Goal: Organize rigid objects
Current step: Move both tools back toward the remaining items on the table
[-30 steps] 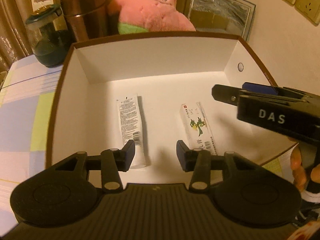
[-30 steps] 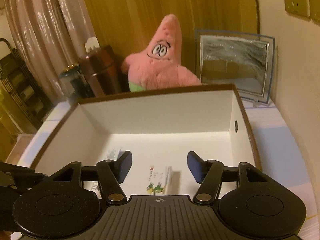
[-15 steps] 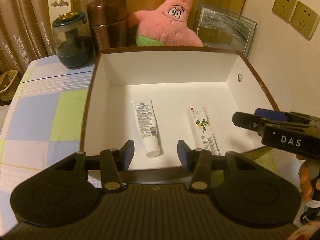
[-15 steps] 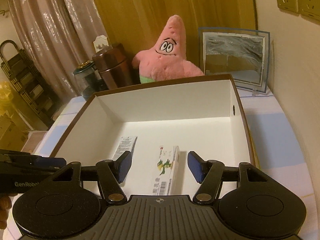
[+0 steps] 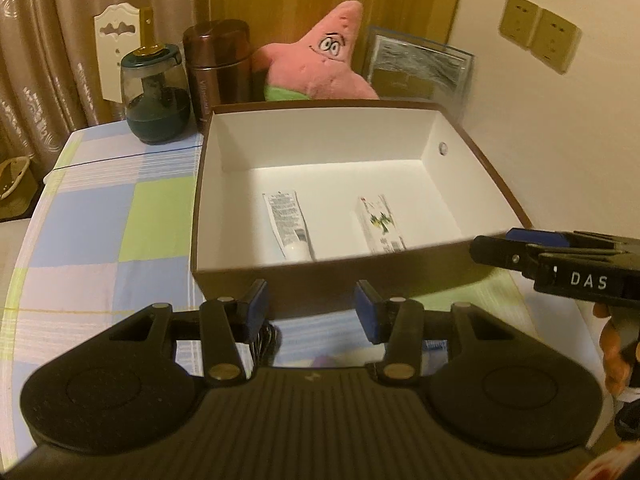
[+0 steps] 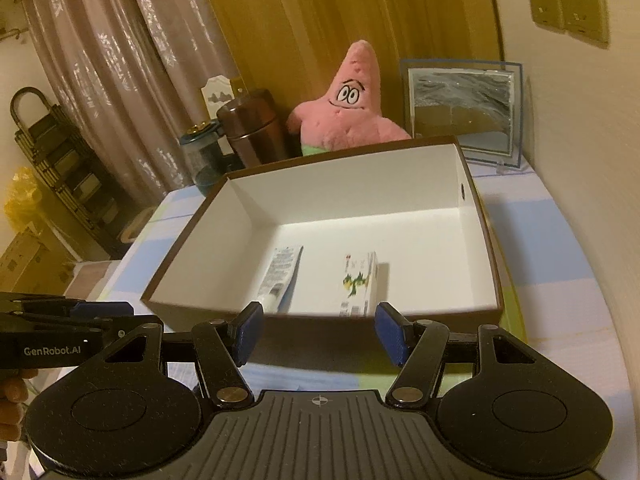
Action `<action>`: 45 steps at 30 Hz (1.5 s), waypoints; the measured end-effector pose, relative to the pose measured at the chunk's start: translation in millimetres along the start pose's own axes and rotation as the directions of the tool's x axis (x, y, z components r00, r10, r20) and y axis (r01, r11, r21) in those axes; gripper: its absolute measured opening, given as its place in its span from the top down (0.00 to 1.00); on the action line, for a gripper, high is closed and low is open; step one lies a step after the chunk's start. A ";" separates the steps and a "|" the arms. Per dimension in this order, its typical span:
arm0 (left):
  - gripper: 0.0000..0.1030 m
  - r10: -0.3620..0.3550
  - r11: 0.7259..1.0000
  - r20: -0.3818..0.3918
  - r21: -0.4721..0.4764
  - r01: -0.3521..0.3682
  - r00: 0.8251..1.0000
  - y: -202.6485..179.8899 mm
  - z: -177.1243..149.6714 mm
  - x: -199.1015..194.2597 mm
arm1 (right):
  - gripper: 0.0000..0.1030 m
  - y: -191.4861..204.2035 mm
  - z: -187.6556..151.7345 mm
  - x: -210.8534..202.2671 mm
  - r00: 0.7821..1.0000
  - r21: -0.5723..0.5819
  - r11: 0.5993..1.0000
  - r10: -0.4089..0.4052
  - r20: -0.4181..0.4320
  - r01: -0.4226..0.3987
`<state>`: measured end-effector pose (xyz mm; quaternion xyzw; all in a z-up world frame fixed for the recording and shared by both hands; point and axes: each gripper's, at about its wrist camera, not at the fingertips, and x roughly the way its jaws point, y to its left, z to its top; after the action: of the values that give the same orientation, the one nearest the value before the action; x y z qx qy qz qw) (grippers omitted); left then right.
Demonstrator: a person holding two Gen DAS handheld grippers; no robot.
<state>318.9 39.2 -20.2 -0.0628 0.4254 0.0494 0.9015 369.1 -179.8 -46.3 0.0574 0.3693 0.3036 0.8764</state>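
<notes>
A brown box with a white inside [image 5: 432, 118] [image 6: 482, 216] stands on the table. In it lie a white tube [image 5: 287, 224] [image 6: 280, 276] on the left and a small white carton with a green print [image 5: 380, 222] [image 6: 358, 282] on the right. My left gripper [image 5: 311, 310] is open and empty, in front of the box's near wall. My right gripper [image 6: 318, 334] is open and empty, also in front of the near wall. The right gripper shows at the right edge of the left wrist view [image 5: 560, 264].
Behind the box stand a pink starfish plush [image 5: 320, 60] [image 6: 352, 108], a brown canister [image 5: 218, 68], a dark glass jar [image 5: 156, 96] and a framed picture [image 5: 416, 68]. A checked cloth [image 5: 100, 216] covers the table. A wall is close on the right.
Both grippers have pulled back out of the box to in front of its near wall. The tube and the carton stay where they lay.
</notes>
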 end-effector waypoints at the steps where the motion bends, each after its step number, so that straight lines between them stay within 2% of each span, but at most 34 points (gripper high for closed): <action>1: 0.57 -0.009 1.000 0.000 0.003 0.009 1.000 0.0 -3.5 -3.8 | 0.40 2.7 -3.5 -4.1 1.000 0.002 1.000 -0.004 0.001 0.004; 10: 0.57 -0.063 0.998 0.003 0.029 0.063 0.998 8.1 -29.4 -35.2 | 0.40 30.8 -35.2 -31.2 1.000 0.015 0.999 -0.030 -0.006 0.030; 21: 0.57 -0.085 0.995 -0.001 0.052 0.085 0.996 33.7 -64.3 -62.5 | 0.40 66.1 -71.6 -45.4 0.998 0.019 0.999 -0.044 -0.043 0.045; 33: 0.56 -0.079 0.995 -0.025 0.055 0.080 0.997 63.0 -96.9 -76.4 | 0.40 95.2 -105.7 -32.1 0.989 0.011 0.999 -0.033 -0.145 0.034; 42: 0.56 -0.052 0.995 -0.054 0.085 0.057 0.997 75.9 -116.1 -72.5 | 0.40 107.0 -119.8 -17.9 0.979 0.022 0.999 -0.039 -0.201 0.044; 45: 0.52 -0.041 0.994 -0.060 0.100 0.047 0.997 78.4 -120.1 -67.7 | 0.40 107.2 -123.1 -10.7 0.972 0.030 0.998 -0.052 -0.230 0.061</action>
<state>173.5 95.5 -49.2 -0.0277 0.4518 0.0060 0.8917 226.9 -114.4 -93.5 0.0277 0.4750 0.2762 0.8350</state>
